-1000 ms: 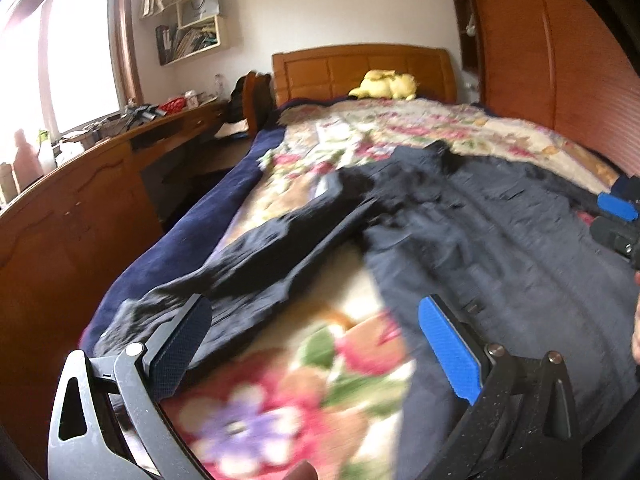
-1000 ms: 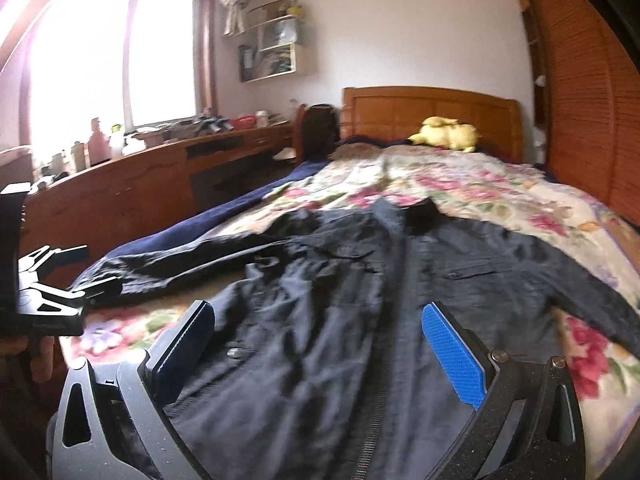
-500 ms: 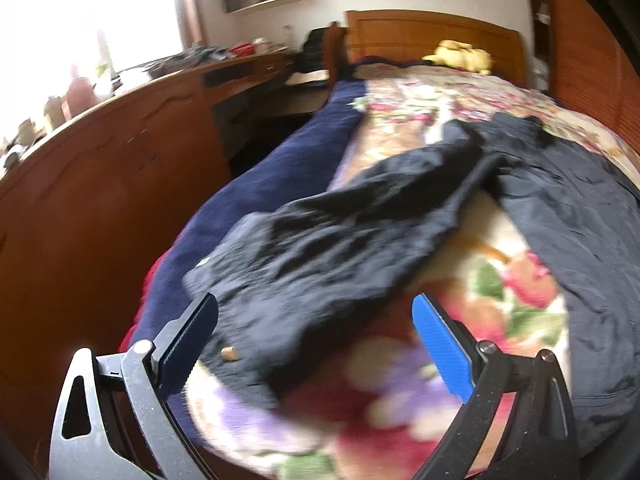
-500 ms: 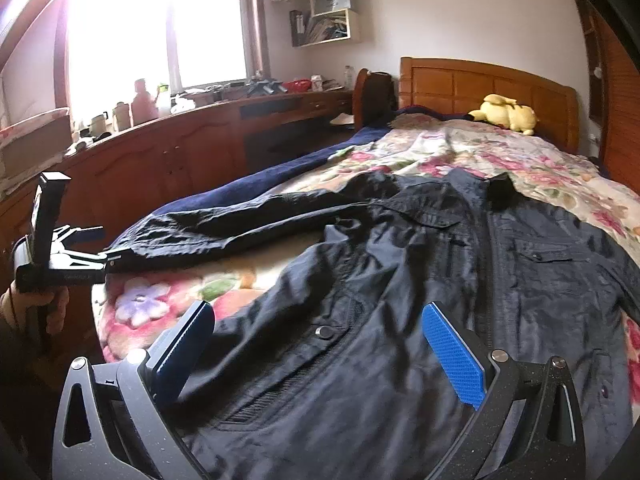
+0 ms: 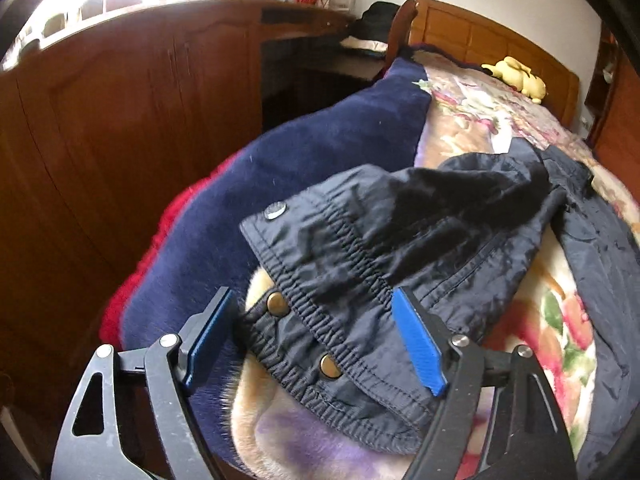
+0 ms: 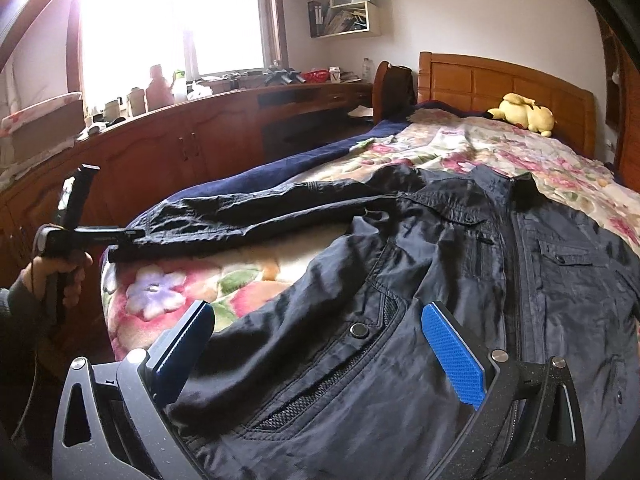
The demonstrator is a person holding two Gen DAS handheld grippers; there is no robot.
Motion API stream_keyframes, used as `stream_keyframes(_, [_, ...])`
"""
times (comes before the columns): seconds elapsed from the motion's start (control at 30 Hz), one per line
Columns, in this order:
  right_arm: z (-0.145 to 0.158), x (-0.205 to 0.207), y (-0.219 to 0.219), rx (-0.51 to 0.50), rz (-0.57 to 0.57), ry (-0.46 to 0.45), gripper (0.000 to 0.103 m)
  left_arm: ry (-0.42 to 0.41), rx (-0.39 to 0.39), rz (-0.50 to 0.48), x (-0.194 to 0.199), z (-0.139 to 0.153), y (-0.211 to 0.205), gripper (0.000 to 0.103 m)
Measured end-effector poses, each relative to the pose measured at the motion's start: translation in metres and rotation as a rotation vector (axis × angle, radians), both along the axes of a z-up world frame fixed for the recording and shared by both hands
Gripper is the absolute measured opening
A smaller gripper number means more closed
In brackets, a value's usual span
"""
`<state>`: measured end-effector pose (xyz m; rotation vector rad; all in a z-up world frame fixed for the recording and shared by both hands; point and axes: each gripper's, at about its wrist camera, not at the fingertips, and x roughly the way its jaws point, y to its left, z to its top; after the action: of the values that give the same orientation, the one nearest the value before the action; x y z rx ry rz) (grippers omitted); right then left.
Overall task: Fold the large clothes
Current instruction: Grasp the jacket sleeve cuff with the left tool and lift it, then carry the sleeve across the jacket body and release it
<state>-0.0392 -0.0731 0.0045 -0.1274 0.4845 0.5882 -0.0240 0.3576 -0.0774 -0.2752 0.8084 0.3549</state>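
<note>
A dark navy jacket lies spread face up on the floral bedspread, with one sleeve stretched out to the left. My left gripper straddles that sleeve's elastic cuff, which carries brass snaps. Its jaws are closing with the cuff between them, and the blue pads do not clamp it. In the right wrist view a hand holds the left gripper at the sleeve's end. My right gripper stands open over the jacket's lower front, near a snap button.
A navy blanket hangs over the bed's left side, with red fabric under it. Wooden cabinets with a cluttered top run along the left, close to the bed. A yellow plush toy lies by the headboard.
My left gripper has travelled left and down along the sleeve to its cuff, and its jaws have narrowed around it. The right gripper has stayed over the jacket's front, turning slightly.
</note>
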Motion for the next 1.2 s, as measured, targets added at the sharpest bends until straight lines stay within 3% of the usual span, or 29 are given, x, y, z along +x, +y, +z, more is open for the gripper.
stream_keyframes(0.23, [-0.001, 0.003, 0.021, 0.026, 0.064, 0.062, 0.103, 0.021, 0.005, 0.001, -0.011, -0.005, -0.001, 0.080])
stream_keyframes(0.4, [0.005, 0.000, 0.043, 0.008, 0.111, 0.038, 0.103, 0.005, 0.017, -0.007, -0.020, -0.007, -0.007, 0.075])
stream_keyframes(0.47, [0.005, 0.000, 0.051, 0.018, 0.143, 0.049, 0.102, -0.005, 0.014, -0.015, -0.021, -0.004, -0.010, 0.059])
stream_keyframes(0.53, [0.004, 0.002, 0.059, 0.023, 0.166, 0.059, 0.102, -0.011, 0.008, -0.033, -0.020, -0.002, -0.013, 0.051])
stream_keyframes(0.6, [0.002, 0.002, 0.066, 0.013, 0.173, 0.051, 0.101, -0.026, -0.016, -0.065, -0.018, 0.001, -0.016, 0.032])
stream_keyframes(0.63, [0.000, 0.003, 0.066, 0.011, 0.180, 0.051, 0.101, -0.035, -0.042, -0.085, -0.017, 0.002, -0.016, 0.016])
stream_keyframes(0.67, [-0.002, 0.005, 0.066, 0.010, 0.184, 0.053, 0.100, -0.055, -0.076, -0.114, -0.015, 0.006, -0.017, 0.009])
stream_keyframes(1.0, [0.011, 0.016, 0.021, 0.036, 0.134, 0.033, 0.098, -0.199, 0.069, -0.233, 0.022, 0.097, -0.083, 0.008])
stream_keyframes(1.2, [0.033, 0.013, -0.026, 0.034, 0.009, -0.064, 0.098, -0.256, 0.100, -0.346, 0.064, 0.141, -0.140, 0.008])
